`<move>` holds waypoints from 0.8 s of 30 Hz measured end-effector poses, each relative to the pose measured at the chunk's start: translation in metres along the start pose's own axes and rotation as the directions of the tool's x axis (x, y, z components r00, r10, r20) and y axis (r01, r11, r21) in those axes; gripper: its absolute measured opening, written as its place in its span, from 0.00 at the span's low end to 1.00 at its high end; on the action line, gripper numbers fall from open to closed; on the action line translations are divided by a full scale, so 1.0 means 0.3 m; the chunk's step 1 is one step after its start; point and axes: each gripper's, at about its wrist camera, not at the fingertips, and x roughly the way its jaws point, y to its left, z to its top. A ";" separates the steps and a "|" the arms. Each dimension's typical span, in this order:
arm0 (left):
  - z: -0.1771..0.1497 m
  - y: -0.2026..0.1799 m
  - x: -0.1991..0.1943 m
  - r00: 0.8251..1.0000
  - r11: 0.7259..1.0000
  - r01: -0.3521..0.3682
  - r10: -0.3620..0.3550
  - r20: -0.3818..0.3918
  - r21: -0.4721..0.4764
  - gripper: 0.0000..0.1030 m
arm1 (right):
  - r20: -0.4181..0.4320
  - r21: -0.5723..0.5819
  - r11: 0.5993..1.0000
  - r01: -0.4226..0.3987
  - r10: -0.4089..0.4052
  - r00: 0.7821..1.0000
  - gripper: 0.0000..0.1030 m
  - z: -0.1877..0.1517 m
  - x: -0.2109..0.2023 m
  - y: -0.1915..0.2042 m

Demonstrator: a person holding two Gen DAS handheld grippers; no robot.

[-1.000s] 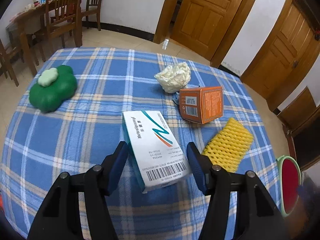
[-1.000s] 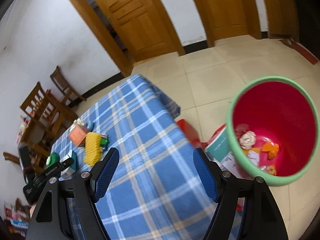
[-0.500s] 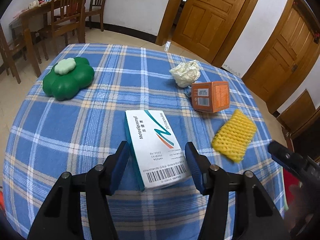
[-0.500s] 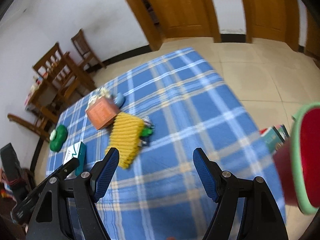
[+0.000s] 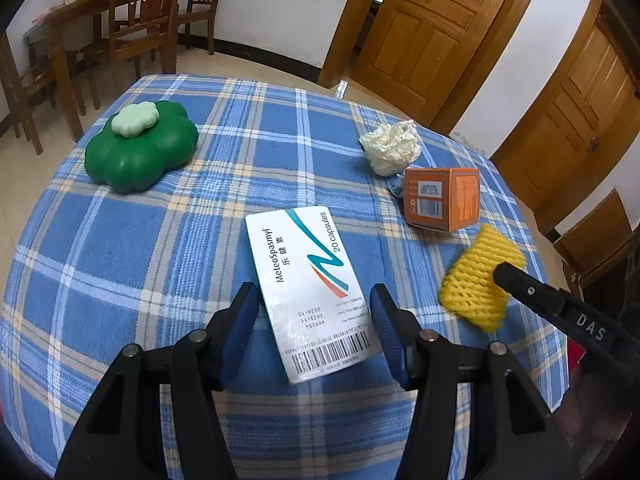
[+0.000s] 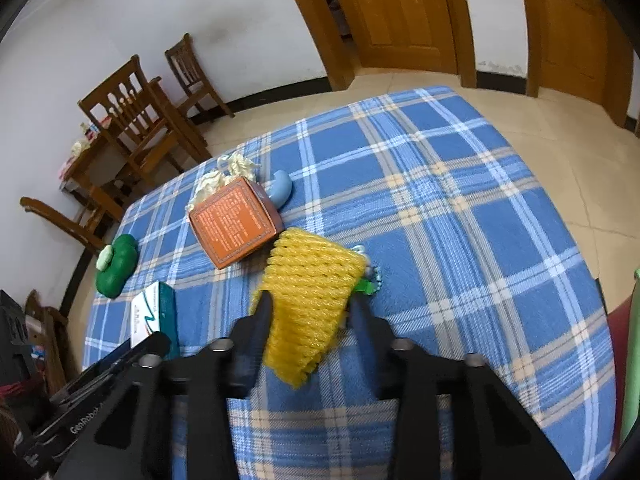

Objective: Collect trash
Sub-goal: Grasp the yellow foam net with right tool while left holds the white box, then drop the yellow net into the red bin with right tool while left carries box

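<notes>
On the blue plaid table lie a white medicine box (image 5: 310,288), an orange carton (image 5: 442,199), a crumpled white paper (image 5: 391,147) and a yellow foam net (image 5: 478,282). My left gripper (image 5: 312,322) is open, its fingers on either side of the medicine box's near end. My right gripper (image 6: 310,316) is open around the near end of the yellow foam net (image 6: 310,300); the jaws straddle it. The orange carton (image 6: 234,224) and medicine box (image 6: 154,312) also show in the right wrist view.
A green clover-shaped container (image 5: 138,150) sits at the table's far left. A blue curved object (image 6: 282,192) lies behind the carton, and a small green item (image 6: 366,284) peeks from under the net. The bin's green rim (image 6: 632,360) is at the right. Wooden chairs (image 5: 136,20) stand beyond.
My right gripper has swung from over the red bin to the table and down around the yellow foam net. My left gripper has held its place around the medicine box.
</notes>
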 end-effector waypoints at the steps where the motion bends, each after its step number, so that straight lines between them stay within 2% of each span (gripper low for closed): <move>1: -0.001 0.000 0.000 1.000 1.000 0.002 -0.002 0.005 0.002 0.56 | 0.004 -0.004 1.000 -0.002 0.002 1.000 0.14 -0.003 -0.003 -0.001; 5: -0.007 -0.003 -0.006 1.000 1.000 0.013 -0.013 0.008 0.004 0.55 | 0.026 -0.022 1.000 -0.010 0.011 1.000 0.09 -0.013 -0.027 0.001; 15: -0.035 -0.046 -0.104 0.997 0.998 0.067 -0.068 0.047 0.014 0.55 | 0.129 -0.018 0.997 -0.073 0.075 0.989 0.09 -0.046 -0.211 0.002; 24: -0.065 -0.124 -0.185 0.990 0.991 0.125 -0.128 0.058 0.053 0.55 | 0.223 0.046 0.998 -0.054 0.042 0.974 0.09 -0.099 -0.395 -0.095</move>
